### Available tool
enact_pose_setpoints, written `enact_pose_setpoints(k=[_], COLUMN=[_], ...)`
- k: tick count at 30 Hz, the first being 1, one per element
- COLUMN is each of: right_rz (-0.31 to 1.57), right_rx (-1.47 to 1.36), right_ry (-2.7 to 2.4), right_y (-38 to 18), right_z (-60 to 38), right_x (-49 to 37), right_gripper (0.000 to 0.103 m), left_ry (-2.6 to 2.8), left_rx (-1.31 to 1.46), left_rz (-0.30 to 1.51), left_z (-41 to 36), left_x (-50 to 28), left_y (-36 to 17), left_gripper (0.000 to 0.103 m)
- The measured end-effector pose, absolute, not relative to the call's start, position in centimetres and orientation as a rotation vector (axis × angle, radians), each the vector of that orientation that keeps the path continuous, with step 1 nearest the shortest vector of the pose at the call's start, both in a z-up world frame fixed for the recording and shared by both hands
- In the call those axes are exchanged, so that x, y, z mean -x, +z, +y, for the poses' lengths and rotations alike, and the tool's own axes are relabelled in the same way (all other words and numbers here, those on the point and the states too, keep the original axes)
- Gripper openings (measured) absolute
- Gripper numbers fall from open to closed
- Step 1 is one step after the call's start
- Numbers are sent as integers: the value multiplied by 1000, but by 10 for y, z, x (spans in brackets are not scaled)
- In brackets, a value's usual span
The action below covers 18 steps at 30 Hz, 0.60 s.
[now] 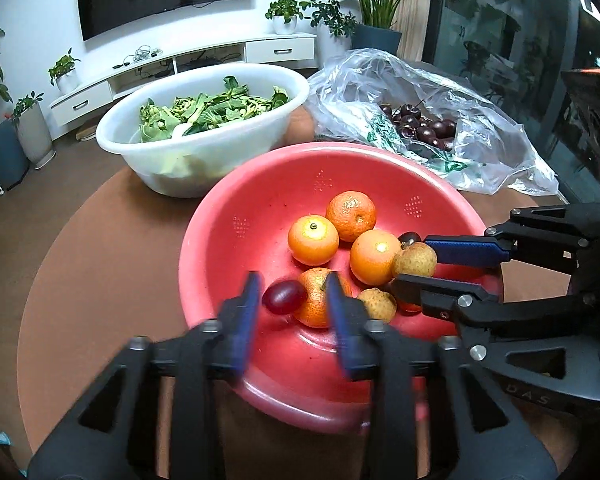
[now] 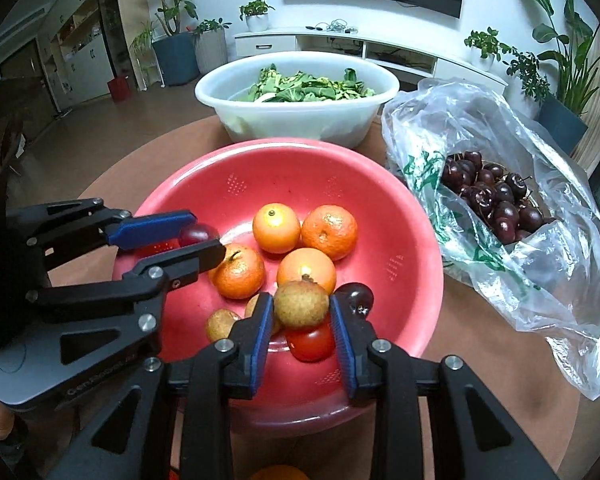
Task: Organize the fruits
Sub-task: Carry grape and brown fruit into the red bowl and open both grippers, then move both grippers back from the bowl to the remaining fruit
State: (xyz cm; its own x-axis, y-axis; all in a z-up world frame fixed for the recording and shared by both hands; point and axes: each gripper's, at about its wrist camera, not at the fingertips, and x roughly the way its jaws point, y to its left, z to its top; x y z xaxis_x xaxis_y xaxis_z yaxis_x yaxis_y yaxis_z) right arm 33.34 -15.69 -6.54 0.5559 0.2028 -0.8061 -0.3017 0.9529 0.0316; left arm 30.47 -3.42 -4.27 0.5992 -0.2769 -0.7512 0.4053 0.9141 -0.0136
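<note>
down in the red basin [image 2: 416, 240], setting fruit among the oranges [image 2: 276, 228], with left gripper [image 1: 293, 280] loose around a grape [image 1: 284, 297], right gripper [image 2: 300, 297] flanking a longan [image 2: 300, 308], pinch unclear; next, spread wide and lift clear.

The left claw [image 1: 292, 300] is motion-blurred in its own view, and its right finger [image 1: 342, 320] covers part of a mandarin [image 1: 314, 300]. In the right view, an orange fruit [image 2: 278, 473] at six o'clock is cut off by the bottom edge. The right claw [image 2: 302, 316] hides part of a tomato [image 2: 310, 340] and a small brown fruit [image 2: 256, 308]. Whether its pads touch the longan [image 2: 300, 304] between them cannot be told. The bag [image 2: 500, 216] veils some cherries [image 2: 496, 200]. The worktop [image 1: 120, 240] runs out of frame at six o'clock.
</note>
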Motion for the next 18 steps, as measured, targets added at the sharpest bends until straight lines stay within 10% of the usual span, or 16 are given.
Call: enact_pose_setpoints(k=[8,18], right_rz=[917,816], right_rx=[102,-32], right_ry=[294,307], right_y=[-57,-23], right_z=[-164,-205], right_x=[-327,-270], right_gripper=[48,69], left_ry=[-388,-370], left_rx=[-141,-108], left_rz=[815,739], left_z=[-27,-4], left_x=[-296,-235], left_y=[-31,0], left_gripper=[54,102])
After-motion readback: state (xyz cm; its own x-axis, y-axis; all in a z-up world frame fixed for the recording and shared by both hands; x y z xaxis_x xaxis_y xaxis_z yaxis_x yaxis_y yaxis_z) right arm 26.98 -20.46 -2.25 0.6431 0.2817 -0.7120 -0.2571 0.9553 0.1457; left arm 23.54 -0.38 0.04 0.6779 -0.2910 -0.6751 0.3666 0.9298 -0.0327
